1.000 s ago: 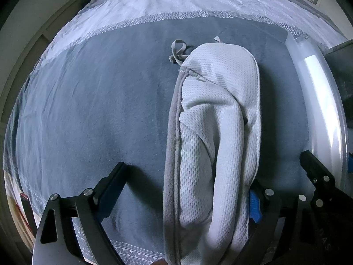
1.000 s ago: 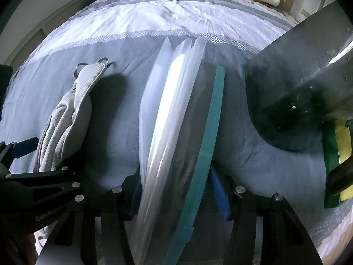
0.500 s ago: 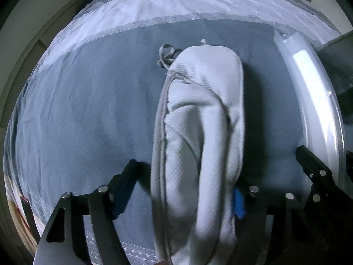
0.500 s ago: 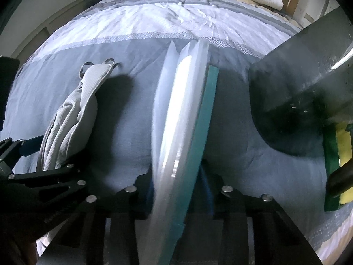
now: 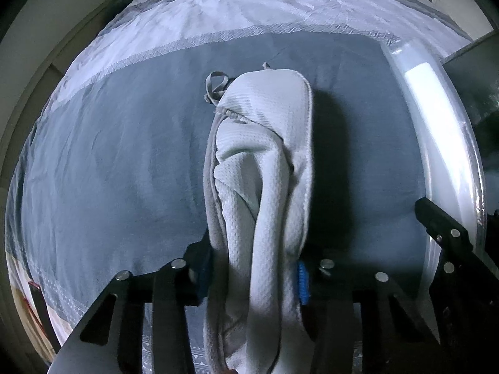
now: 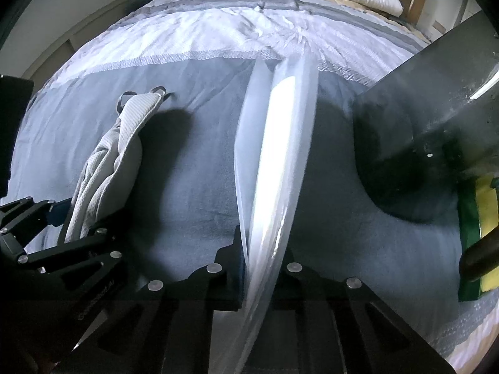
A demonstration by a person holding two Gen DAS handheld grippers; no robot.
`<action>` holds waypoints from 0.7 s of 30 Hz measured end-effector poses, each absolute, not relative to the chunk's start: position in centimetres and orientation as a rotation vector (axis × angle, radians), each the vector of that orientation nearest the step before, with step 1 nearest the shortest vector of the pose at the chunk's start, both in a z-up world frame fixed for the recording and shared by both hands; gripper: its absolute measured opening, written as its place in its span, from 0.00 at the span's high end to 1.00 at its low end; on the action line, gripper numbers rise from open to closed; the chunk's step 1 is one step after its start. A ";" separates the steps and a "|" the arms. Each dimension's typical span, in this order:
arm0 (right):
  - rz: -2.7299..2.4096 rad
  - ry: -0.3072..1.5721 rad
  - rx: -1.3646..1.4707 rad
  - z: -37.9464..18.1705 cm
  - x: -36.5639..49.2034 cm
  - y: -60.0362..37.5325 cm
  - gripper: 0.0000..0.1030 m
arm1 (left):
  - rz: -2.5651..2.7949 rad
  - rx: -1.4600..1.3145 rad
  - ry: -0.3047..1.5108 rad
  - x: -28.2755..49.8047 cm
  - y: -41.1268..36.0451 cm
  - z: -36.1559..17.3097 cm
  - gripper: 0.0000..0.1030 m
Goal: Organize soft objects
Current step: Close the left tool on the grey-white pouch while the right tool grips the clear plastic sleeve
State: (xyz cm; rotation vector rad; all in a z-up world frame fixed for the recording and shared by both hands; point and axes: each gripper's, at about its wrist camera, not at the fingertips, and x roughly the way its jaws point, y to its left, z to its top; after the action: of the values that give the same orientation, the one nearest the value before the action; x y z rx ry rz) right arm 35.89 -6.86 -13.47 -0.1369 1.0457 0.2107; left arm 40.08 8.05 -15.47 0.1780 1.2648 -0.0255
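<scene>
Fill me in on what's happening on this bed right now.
A person is working over the bed with two handheld grippers. The left gripper is closing on a bunched white textured cloth, which sits between its fingers. The right gripper is shut on the edge of a clear plastic bag. Nothing has gone into the bag yet.

One faint, mirrored print stands on the left gripper (image 6: pixel 59 218) body at eight o'clock; its letters cannot be read.
</scene>
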 end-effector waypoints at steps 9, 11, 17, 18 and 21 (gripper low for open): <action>0.225 1.018 -0.139 -13.0 35.5 -7.0 0.95 | -0.032 0.196 1.235 39.2 7.3 -15.3 0.77; 0.228 1.007 -0.142 -12.8 35.4 -7.2 0.95 | -0.031 0.203 1.226 38.9 6.7 -15.0 0.78; 0.219 0.976 -0.147 -12.2 34.9 -7.7 0.95 | -0.032 0.188 1.207 38.3 6.9 -14.6 0.79; 0.219 0.972 -0.146 -12.0 34.9 -7.8 0.95 | -0.031 0.187 1.206 38.3 7.0 -14.6 0.80; 0.210 0.958 -0.143 -11.7 34.9 -8.0 0.95 | -0.030 0.182 1.200 38.4 7.0 -14.4 0.80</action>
State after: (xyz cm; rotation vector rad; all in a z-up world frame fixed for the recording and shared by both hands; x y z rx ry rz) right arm 34.86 -7.96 -11.67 -0.1433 0.9583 0.2095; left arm 38.36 7.03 -14.37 0.1816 1.2004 -0.0297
